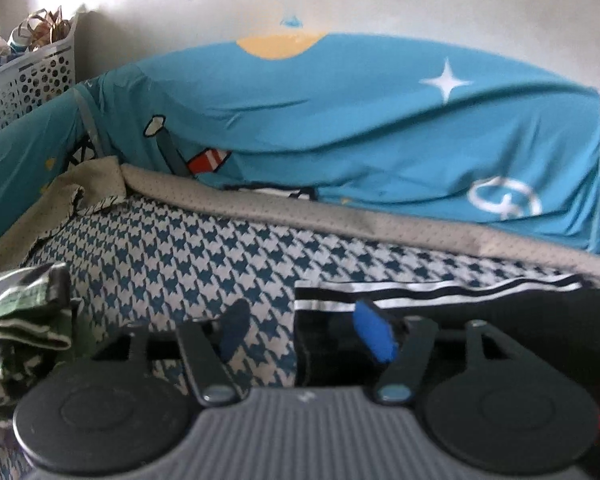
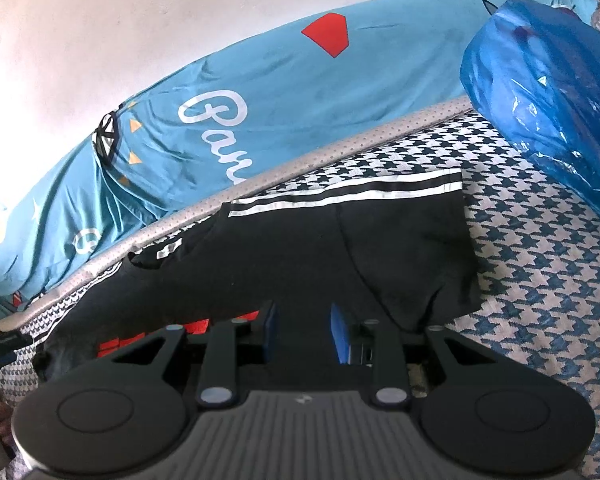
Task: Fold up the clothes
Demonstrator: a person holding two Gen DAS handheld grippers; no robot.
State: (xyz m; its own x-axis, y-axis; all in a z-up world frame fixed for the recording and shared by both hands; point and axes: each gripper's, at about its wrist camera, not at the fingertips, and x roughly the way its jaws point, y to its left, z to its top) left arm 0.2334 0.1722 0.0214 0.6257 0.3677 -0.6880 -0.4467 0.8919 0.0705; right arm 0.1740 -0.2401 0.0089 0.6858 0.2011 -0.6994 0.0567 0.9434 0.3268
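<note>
on the houndstooth bed cover [image 2: 540, 280] we've got the black garment [image 2: 320, 248] lying flat, w/ its white-striped edge [image 2: 340, 196] on the far side, parallel to the grey dotted border [image 1: 340, 216]. probably laid that way so the straight hem gives us a clean fold line. whether it's already been folded over or is only spread out, we can't tell; the shape fits both.

left gripper [image 1: 304, 336] hangs just over the garment's left edge, fingers apart, nothing between them; one blue pad is over the cover, the other over the black cloth. right gripper [image 2: 304, 334] sits low over the near part of the garment, jaws apart at a medium gap, also empty as far as we see.

room: a folded green-striped piece [image 1: 24, 312] lies near-left, close to the left gripper. a blue plastic bag [image 2: 548, 92] crowds the far right. bare cover to the right of the garment is open. far side is hemmed in by the teal printed sheet [image 1: 340, 120] & wall; a white perforated basket [image 1: 28, 76] stands far left.
</note>
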